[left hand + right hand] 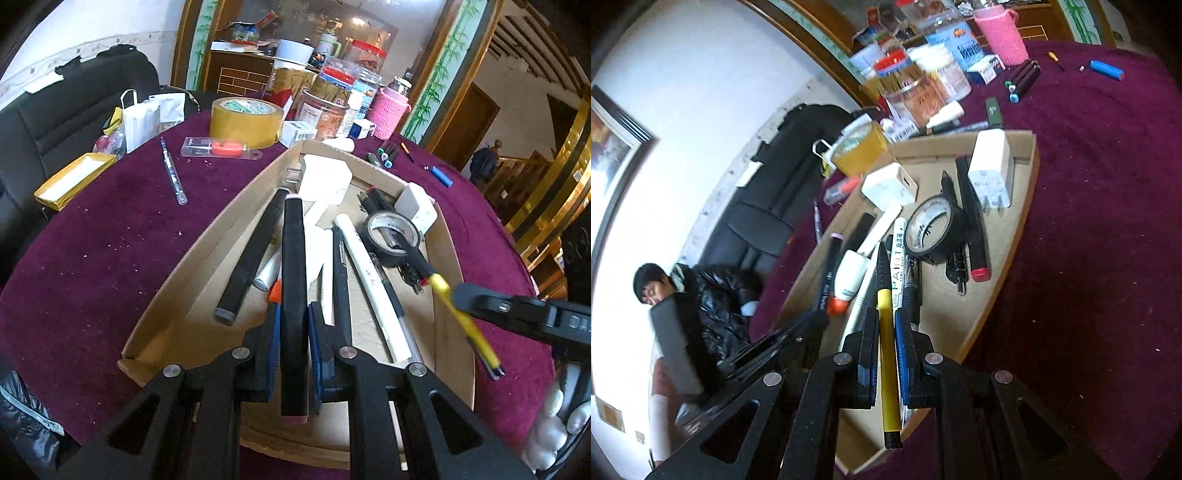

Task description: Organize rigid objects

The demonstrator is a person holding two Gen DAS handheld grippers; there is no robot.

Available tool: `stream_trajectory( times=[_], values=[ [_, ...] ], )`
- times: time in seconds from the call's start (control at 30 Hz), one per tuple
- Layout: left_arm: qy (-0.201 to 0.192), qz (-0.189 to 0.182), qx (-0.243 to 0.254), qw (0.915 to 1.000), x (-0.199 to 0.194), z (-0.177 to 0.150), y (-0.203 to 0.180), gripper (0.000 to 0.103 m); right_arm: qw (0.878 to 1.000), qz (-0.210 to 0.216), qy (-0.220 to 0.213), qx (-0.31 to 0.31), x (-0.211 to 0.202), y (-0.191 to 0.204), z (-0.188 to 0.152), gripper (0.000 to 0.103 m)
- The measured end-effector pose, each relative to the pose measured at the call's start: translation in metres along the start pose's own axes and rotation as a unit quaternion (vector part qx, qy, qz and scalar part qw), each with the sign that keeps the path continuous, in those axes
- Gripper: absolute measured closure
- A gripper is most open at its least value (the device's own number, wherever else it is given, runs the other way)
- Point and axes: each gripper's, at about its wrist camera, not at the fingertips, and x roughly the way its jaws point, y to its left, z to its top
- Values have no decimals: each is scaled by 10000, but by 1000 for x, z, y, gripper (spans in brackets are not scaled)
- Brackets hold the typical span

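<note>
A shallow cardboard tray (236, 206) lies on the purple tablecloth and holds markers, a white paint pen (373, 291), a black tape roll (393, 236) and white chargers (323, 177). My left gripper (293, 328) is shut on a black marker with a pink cap (293, 258), held over the tray. My right gripper (885, 332) is shut on a yellow and black pen (888, 354) over the tray's (1030, 177) near end. In the left wrist view the right gripper (480, 302) holds that pen (461, 317) at the tray's right side.
On the cloth outside the tray: a clear pen (171, 173), a packaged red item (218, 147), a brown tape roll (243, 122), a yellow box (74, 181), several markers (1023, 81), a blue cylinder (1106, 70). Jars and a pink bottle (1001, 33) crowd the far edge. A person (657, 288) sits beyond.
</note>
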Motion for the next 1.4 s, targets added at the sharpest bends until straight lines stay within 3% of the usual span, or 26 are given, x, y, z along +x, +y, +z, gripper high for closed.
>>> stream_trajectory(
  times=[0.4, 0.53, 0.63, 0.7, 0.8, 0.9, 1.0, 1.13, 1.2, 1.3, 1.33, 1.37, 1.4],
  values=[
    [-113, -86, 126, 9998, -4, 0, -9, 88, 9963, -829, 95, -192, 27, 10, -5, 93],
    [-291, -9, 247, 9993, -13, 1, -16, 70, 9892, -1409, -167, -375, 24, 10, -3, 93],
    [-429, 20, 303, 9986, -20, 2, -21, 64, 9889, -1385, -303, -438, 15, 12, -4, 93],
    [-522, 37, 314, 9981, -24, 3, -23, 63, 9924, -1026, -349, -584, 10, 19, -5, 92],
    [-657, 51, 268, 9975, -32, 4, -24, 63, 9974, -309, 9, -654, 18, 27, -6, 92],
    [-787, 123, 222, 9966, -42, 4, -22, 59, 9983, 149, 379, -409, 34, 19, -3, 92],
    [-898, 154, 217, 9956, -51, 4, -22, 56, 9987, -361, 280, -219, 39, 2, 3, 92],
    [-1119, 220, 263, 9931, -59, 4, -27, 44, 9983, -582, 0, -25, 26, -9, 9, 91],
    [-1293, 240, 305, 9908, -65, 4, -31, 41, 9977, -664, -115, -113, 18, -5, 8, 85],
    [-2014, 872, 455, 9746, -89, -3, -48, 21, 9970, -635, -367, -260, 2, 2, 6, 79],
    [-2345, 1166, 494, 9638, -101, -6, -56, 9, 9961, -665, -484, -335, -5, 4, 4, 76],
    [-2858, 1294, 578, 9478, -119, -13, -67, 0, 9947, -707, -627, -417, -12, 6, 1, 70],
    [-3246, 1149, 655, 9366, -132, -19, -74, 0, 9922, -799, -812, -514, -20, 8, -2, 64]
  ],
)
